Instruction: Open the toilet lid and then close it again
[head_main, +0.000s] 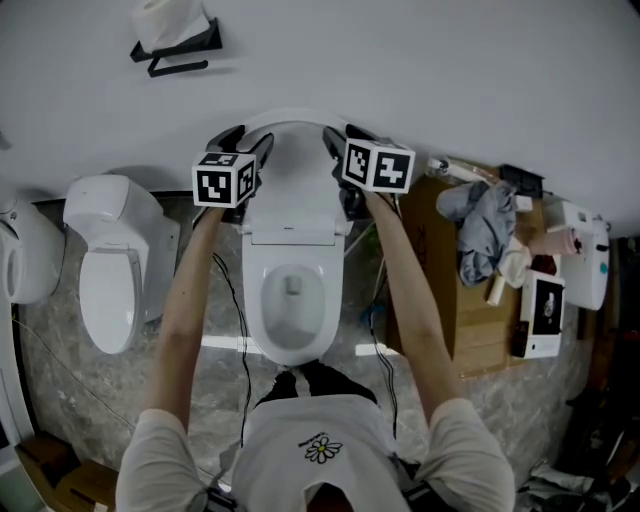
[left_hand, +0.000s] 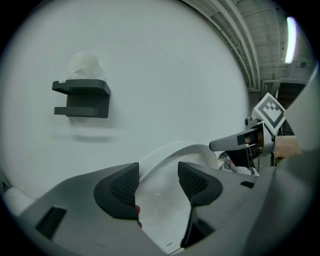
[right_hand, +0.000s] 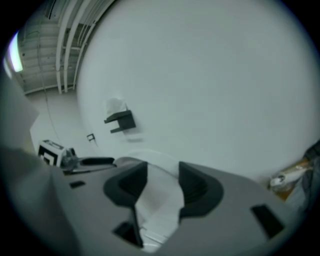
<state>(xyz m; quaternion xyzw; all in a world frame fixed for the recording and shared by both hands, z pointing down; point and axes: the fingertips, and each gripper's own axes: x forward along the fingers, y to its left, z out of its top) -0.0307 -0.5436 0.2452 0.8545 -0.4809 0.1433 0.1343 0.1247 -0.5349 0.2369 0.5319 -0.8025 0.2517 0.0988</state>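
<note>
The toilet lid (head_main: 292, 165) stands raised at the back of the toilet (head_main: 252, 300), leaning toward the wall, so the opening half of the task looks done and the closing half not yet begun. The person stands at the front of the toilet with both arms stretched over it. The left gripper (head_main: 243, 142) takes the lid's top edge on the left of the toilet and the right gripper (head_main: 345, 138) takes it on the right. This two-sided hold probably keeps the lid from twisting on its hinge when it is lowered.

In the left gripper view, the white lid (left_hand: 165, 205) fills the gap between the dark pads of the left gripper (left_hand: 158, 182), which appear pressed onto its rim. The right gripper view shows the same: the right gripper (right_hand: 163, 182) is pinched on the lid (right_hand: 157, 200).

With the lid up, the toilet's bowl is uncovered, showing only its pale inner surface and the drain. Above and to the left of the toilet, a black wall holder (head_main: 180, 50) carries white tissue (head_main: 170, 20). Left of the toilet, a second toilet (head_main: 110, 280) has its cover down, so its contents cannot be seen.
</note>
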